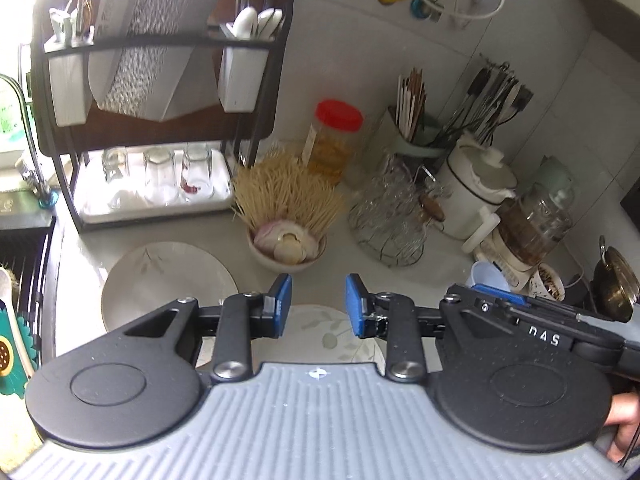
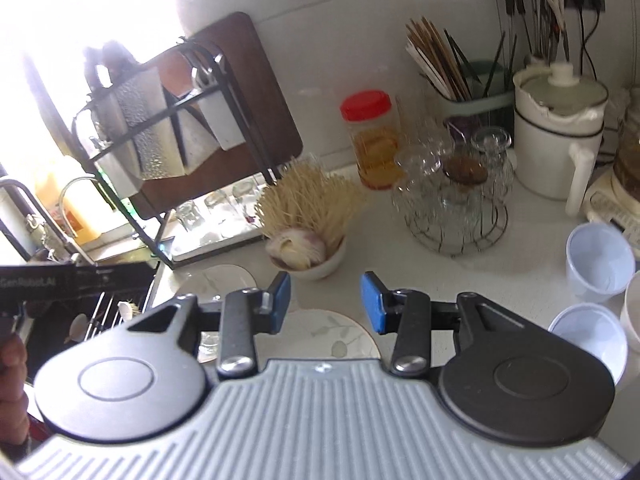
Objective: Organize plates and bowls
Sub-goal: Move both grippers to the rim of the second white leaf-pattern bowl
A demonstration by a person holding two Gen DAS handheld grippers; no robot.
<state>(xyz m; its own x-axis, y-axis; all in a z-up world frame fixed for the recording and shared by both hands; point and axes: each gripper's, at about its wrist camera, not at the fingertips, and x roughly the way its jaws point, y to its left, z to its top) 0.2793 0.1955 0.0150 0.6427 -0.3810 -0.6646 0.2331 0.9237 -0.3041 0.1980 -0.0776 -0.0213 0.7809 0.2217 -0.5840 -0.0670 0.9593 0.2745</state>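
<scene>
A pale plate with a leaf pattern (image 1: pixel 324 334) lies on the white counter right under both grippers, also seen from the right wrist as the same leaf plate (image 2: pixel 332 330). A second pale plate (image 1: pixel 160 280) lies to its left, near the sink; its edge (image 2: pixel 226 274) shows from the right. Behind them stands a small bowl (image 1: pixel 286 260) holding garlic and onion (image 2: pixel 316 266). My left gripper (image 1: pixel 318 306) hangs open above the leaf plate with nothing between its blue pads. My right gripper (image 2: pixel 326 302) is open and empty too, close beside the left.
A black dish rack (image 1: pixel 160 41) with a cutting board, cutlery holders and glasses stands at the back left. A sink (image 1: pixel 24 268) lies at the left edge. A bundle of sticks, a red-lidded jar (image 1: pixel 336 136), a wire glass holder (image 1: pixel 388 220), a kettle and white cups (image 2: pixel 600 260) crowd the right.
</scene>
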